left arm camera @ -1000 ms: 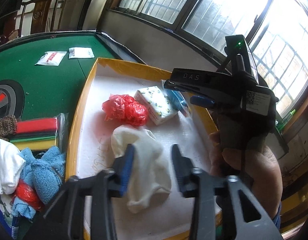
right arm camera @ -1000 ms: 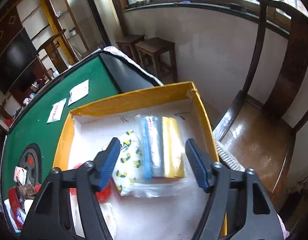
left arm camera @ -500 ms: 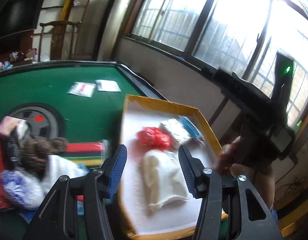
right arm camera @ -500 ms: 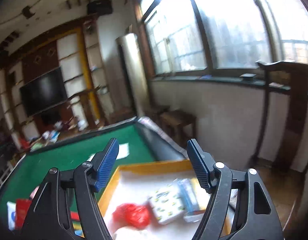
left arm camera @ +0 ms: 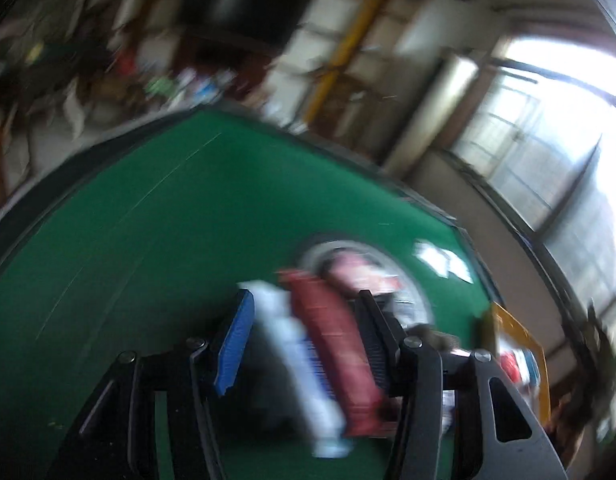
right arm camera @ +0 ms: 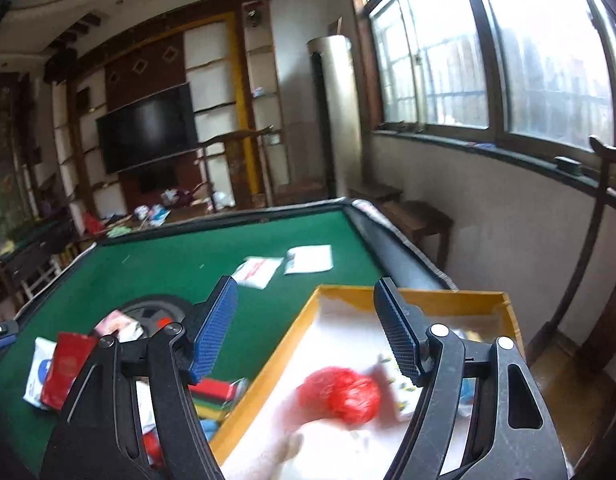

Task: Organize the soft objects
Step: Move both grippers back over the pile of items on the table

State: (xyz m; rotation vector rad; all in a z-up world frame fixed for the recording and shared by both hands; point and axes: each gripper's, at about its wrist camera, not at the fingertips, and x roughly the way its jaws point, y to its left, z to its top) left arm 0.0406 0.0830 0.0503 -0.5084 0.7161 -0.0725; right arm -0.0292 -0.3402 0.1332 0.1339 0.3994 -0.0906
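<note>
Left gripper (left arm camera: 303, 300) rolled and tilted down over the green felt table (left arm camera: 147, 220), whole view smeared by motion. Jaws half apart and closing; a white packet (left arm camera: 283, 340) and a flat red packet (left arm camera: 328, 332) show in the gap, side by side, but the blur hides whether the blue ribbed pads touch them. In the right wrist view the same two packets lie flat near the table's left edge.

Right gripper (right arm camera: 304, 282) angled slightly down, jaws wide apart, nothing between them. Below it is a yellow-rimmed cardboard tray (right arm camera: 408, 292) with a white floor at the table's right edge, holding a crumpled red plastic bag (right arm camera: 340, 394), a patterned tissue pack (right arm camera: 396, 384) just right of it and a pale cloth (right arm camera: 267, 454) at the near end, blurred. Bagged folded cloths (right arm camera: 215, 394) in red, green and yellow sit just left of the tray wall. Two flat white sachets (right arm camera: 255, 272) lie near the far right corner. The far half of the felt is bare
</note>
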